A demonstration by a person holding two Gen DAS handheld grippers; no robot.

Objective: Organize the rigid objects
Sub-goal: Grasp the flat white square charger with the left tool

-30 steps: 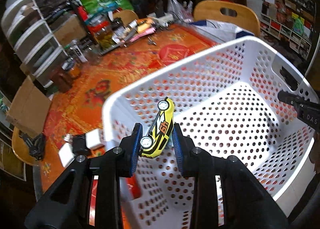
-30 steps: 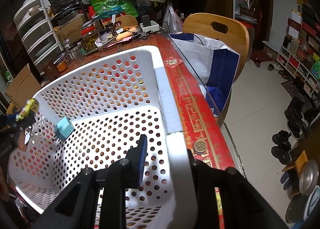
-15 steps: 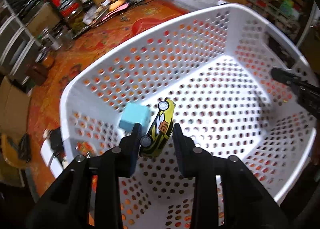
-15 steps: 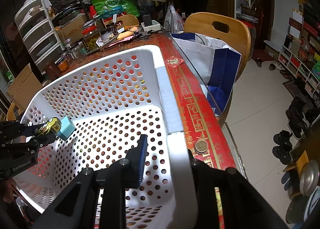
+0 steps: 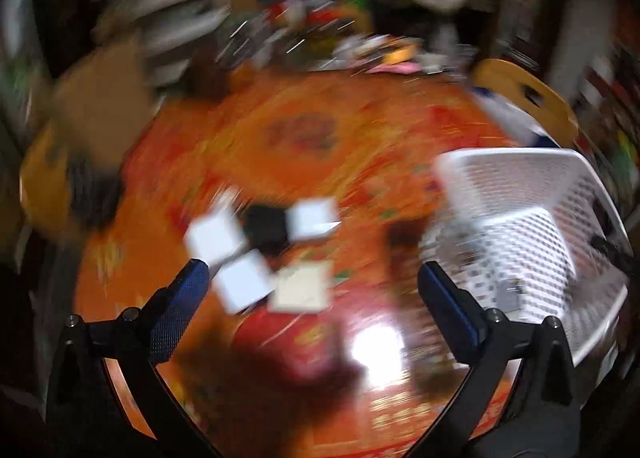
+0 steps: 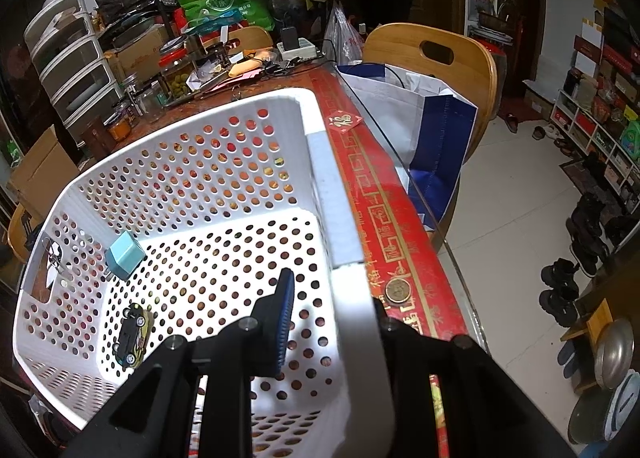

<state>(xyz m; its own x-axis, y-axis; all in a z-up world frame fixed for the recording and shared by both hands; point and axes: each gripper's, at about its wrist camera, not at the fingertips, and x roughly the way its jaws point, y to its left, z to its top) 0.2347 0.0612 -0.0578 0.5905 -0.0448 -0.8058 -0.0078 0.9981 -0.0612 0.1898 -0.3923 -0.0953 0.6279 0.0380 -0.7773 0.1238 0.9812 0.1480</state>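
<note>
1. Moved since the earlier frames: the toy car (image 6: 134, 334), then clamped in the left tongs (image 5: 310, 286) over the basket (image 6: 320, 161), now lies wheels-up on the basket floor near the left wall. The left tongs have left the basket and face the table (image 5: 320, 129) beside it; that view is heavily blurred.
2. Left tongs: jaws just opened wide, nothing between them.
3. Table, left of the basket: a loose cluster of pale blocks (image 5: 244, 286) and one dark block (image 5: 266, 225), close together just ahead of the left tongs. Exact shapes cannot be told through the blur.
4. Basket contents, left to right: the toy car on the floor; a light-blue block (image 6: 124, 256) against the left wall, a little beyond the car. The rest of the floor is bare.
5. Right tongs (image 6: 328, 322): clamped on the basket's right rim, one pad inside the wall, the other hidden behind the rim; judged to be steadying the basket.
6. Step in hand, as judged: the car is delivered, and the left tongs are off to fetch the next item from the cluster.
7. Next move calls for: settling over one block, preferably an outer one so its neighbours are not knocked, closing on it, then carrying it over the near wall into the basket.
</note>
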